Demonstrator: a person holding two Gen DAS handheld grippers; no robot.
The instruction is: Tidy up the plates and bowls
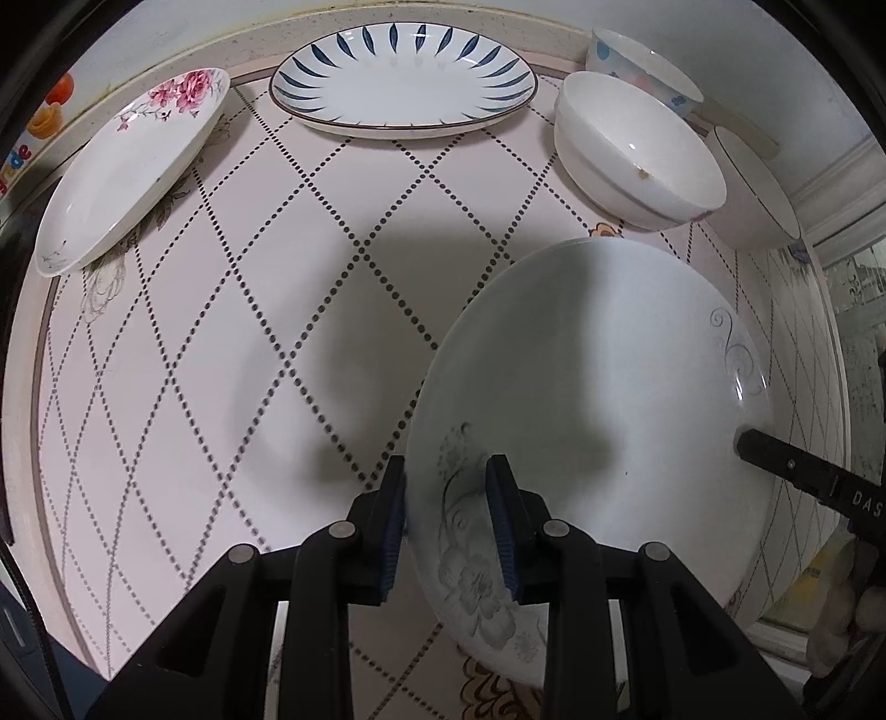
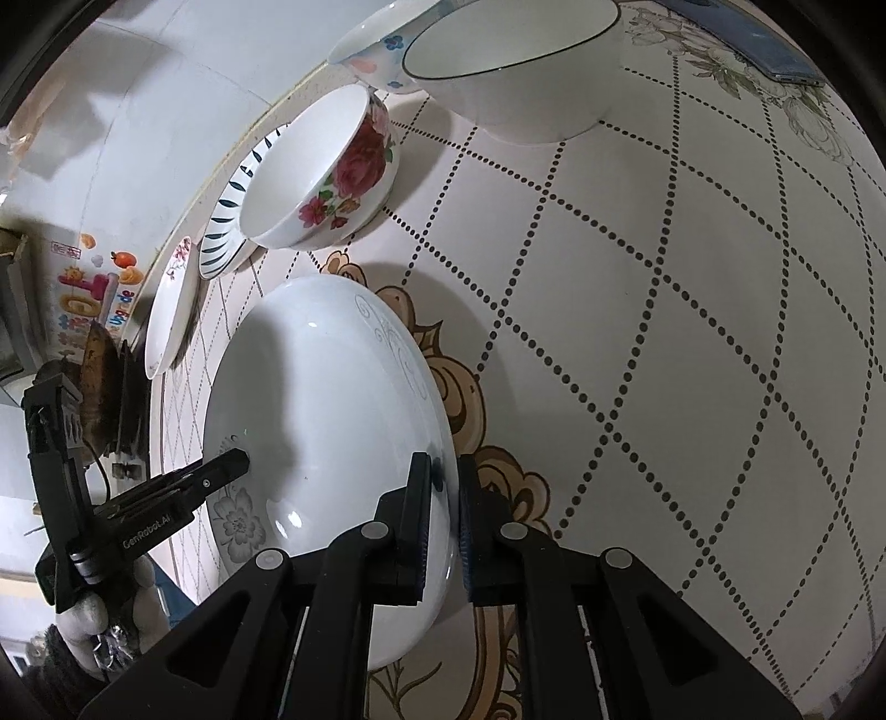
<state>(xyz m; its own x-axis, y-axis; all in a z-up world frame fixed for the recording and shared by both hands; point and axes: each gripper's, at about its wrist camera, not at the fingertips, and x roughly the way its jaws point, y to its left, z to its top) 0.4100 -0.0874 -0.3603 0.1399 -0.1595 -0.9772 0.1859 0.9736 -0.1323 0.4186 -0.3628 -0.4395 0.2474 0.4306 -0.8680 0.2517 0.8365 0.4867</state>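
Note:
A large white plate with grey flowers (image 1: 598, 399) is tilted above the patterned table. My left gripper (image 1: 448, 487) straddles its near rim, one finger on each side, with some gap showing. My right gripper (image 2: 443, 493) is shut on the opposite rim of the same plate (image 2: 326, 421). The right gripper's finger also shows in the left wrist view (image 1: 786, 465), and the left gripper in the right wrist view (image 2: 221, 471). A pink-flower plate (image 1: 133, 160) and a blue-leaf plate (image 1: 404, 83) lie at the back.
A rose bowl (image 2: 326, 171), a black-rimmed bowl (image 2: 520, 72) and a dotted bowl (image 2: 376, 50) stand close together at the table's back right. The white bowl (image 1: 637, 149) is just beyond the held plate. A wall with stickers (image 2: 94, 288) borders the table.

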